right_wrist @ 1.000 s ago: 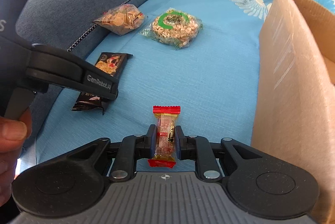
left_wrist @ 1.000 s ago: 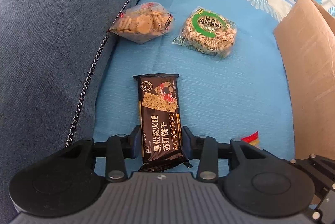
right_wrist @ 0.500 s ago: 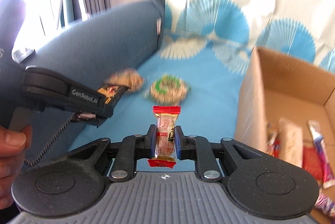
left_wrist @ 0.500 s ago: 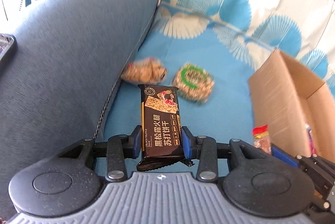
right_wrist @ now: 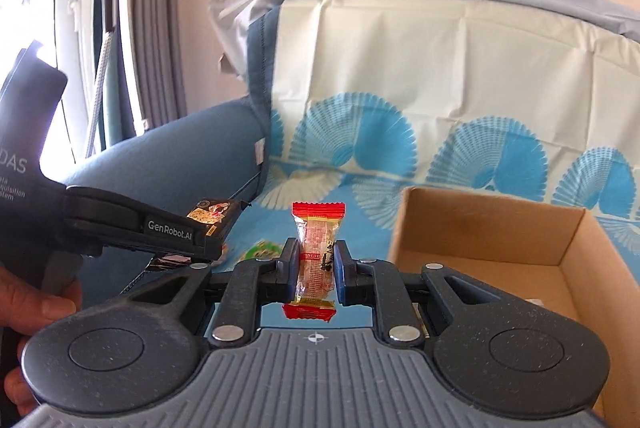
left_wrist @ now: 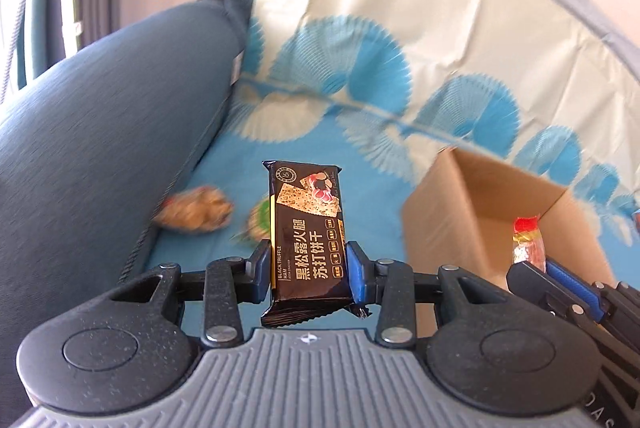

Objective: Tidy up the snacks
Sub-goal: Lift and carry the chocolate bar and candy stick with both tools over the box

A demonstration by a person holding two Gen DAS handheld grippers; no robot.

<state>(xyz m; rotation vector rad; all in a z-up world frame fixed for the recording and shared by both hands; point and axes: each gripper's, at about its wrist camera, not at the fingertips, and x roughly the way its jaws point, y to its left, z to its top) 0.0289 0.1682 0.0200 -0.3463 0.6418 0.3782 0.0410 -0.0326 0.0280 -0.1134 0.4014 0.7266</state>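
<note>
My left gripper [left_wrist: 308,270] is shut on a black cracker packet [left_wrist: 306,228], held upright above the blue sofa cover. My right gripper [right_wrist: 316,268] is shut on a small red-ended candy [right_wrist: 317,256], also lifted in the air. In the left wrist view the right gripper's candy [left_wrist: 528,244] shows at the right, in front of the open cardboard box [left_wrist: 480,196]. The right wrist view has the left gripper [right_wrist: 168,232] with the cracker packet [right_wrist: 210,216] at the left, and the box [right_wrist: 492,224] to the right. A clear bag of biscuits [left_wrist: 196,214] and a round green-labelled rice cake [left_wrist: 260,224] lie on the seat below.
A dark blue sofa armrest [left_wrist: 100,132] rises on the left. The fan-patterned cover [right_wrist: 400,68] drapes the backrest. A person's hand [right_wrist: 28,312] grips the left tool. Curtains and a window [right_wrist: 48,8] stand behind the sofa.
Both grippers have risen and tilted up with their snacks lifted off the seat. The box's inside and the sofa back have come into view; the seat snacks look smaller and lower.
</note>
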